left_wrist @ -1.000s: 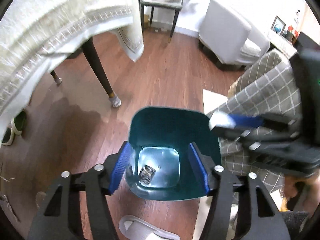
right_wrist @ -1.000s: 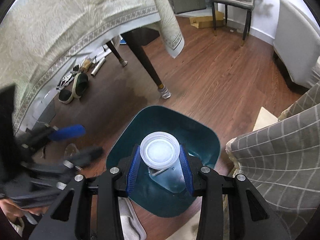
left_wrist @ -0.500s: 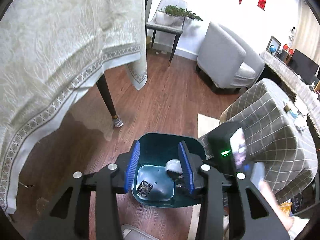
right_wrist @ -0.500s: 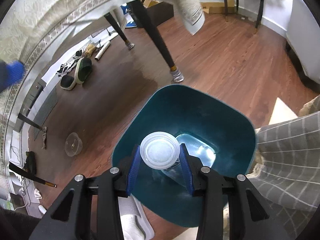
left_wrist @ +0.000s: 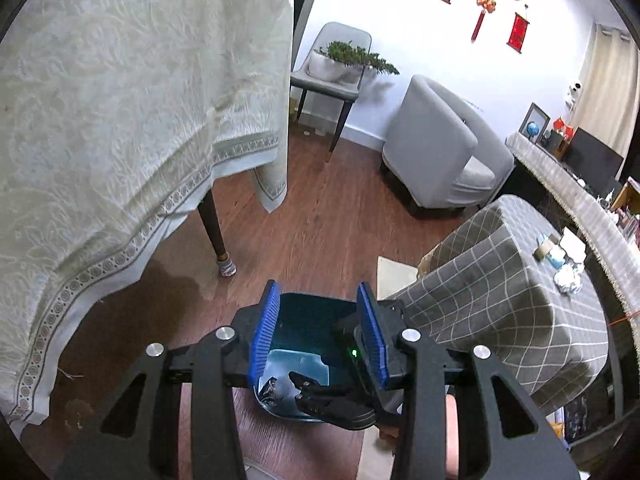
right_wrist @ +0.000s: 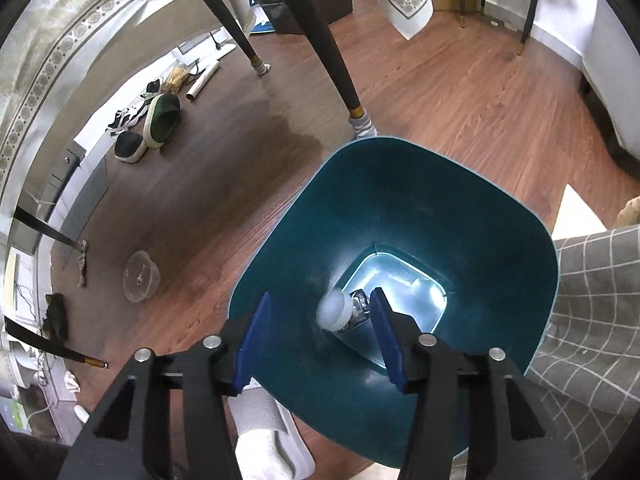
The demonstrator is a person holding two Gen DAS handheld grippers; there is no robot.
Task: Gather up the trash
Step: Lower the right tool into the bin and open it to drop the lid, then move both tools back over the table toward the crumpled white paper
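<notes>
A teal trash bin (right_wrist: 400, 216) stands on the wood floor. My right gripper (right_wrist: 320, 344) is open right above its mouth. A clear plastic cup with a white lid (right_wrist: 334, 314) is loose between the fingers, blurred, dropping inside the bin beside a crumpled wrapper (right_wrist: 360, 300) on the bottom. My left gripper (left_wrist: 318, 332) is open and empty, higher up over the same bin (left_wrist: 308, 320); the right gripper's body shows below it. More trash (left_wrist: 568, 280) lies on the checked table.
A dining table with a cream cloth (left_wrist: 120, 140) and dark legs (right_wrist: 336, 72) stands left. A grey checked table (left_wrist: 512, 300) is right of the bin. A clear bowl (right_wrist: 140, 276), shoes (right_wrist: 160, 120) and a slipper (right_wrist: 268, 440) lie on the floor. A grey armchair (left_wrist: 440, 152) stands behind.
My right gripper has lowered to the bin and opened; the lidded cup has left its fingers and is falling in. My left gripper has risen away and narrowed a little.
</notes>
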